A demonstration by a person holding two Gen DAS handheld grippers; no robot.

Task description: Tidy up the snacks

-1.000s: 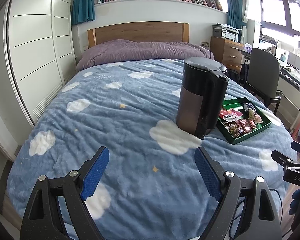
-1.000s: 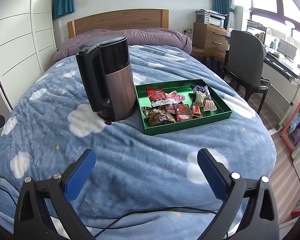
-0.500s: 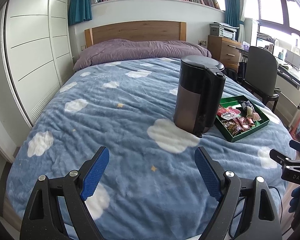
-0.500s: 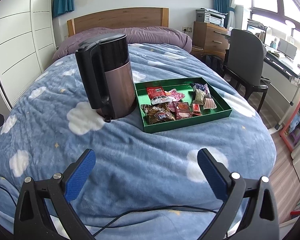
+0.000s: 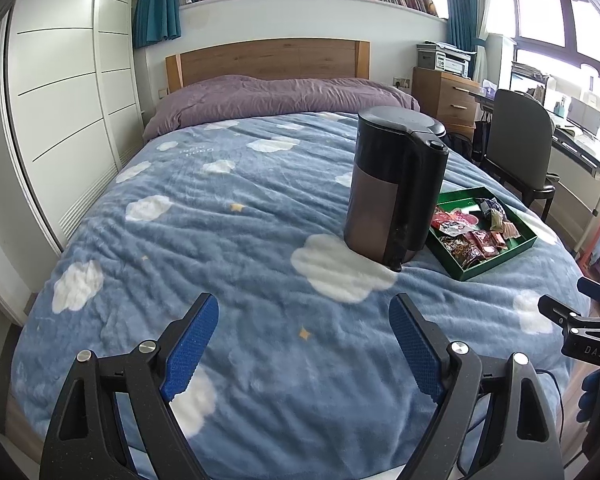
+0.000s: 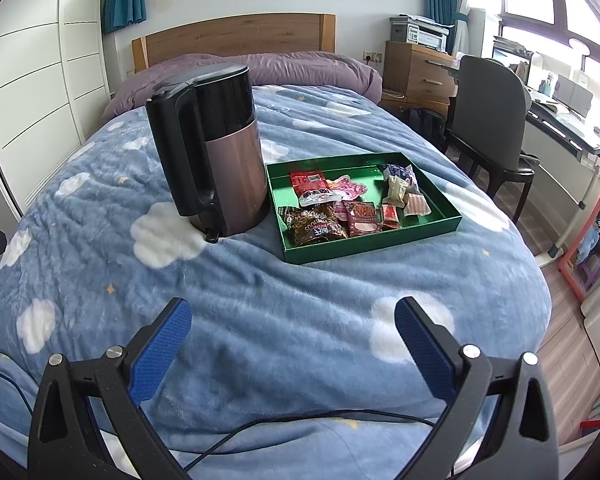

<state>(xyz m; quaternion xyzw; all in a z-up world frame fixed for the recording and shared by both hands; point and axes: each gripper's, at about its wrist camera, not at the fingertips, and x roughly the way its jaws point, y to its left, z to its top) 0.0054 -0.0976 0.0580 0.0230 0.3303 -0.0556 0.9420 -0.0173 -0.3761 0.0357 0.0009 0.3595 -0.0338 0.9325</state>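
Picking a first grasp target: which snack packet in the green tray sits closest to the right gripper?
The dark brown packet, at the tray's near-left corner beside the kettle. The other packets lie farther back or right.

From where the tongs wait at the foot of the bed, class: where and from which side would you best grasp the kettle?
Grip the kettle by its black handle, coming in from the near-left side. The handle stands upright, clear of the body, facing the foot of the bed and away from the green tray close on its right. The body itself looks too wide for a sure hold.

Fleecy cloth blanket (image 6: 300,312); glossy plastic kettle (image 6: 220,152); wood headboard (image 6: 236,36).
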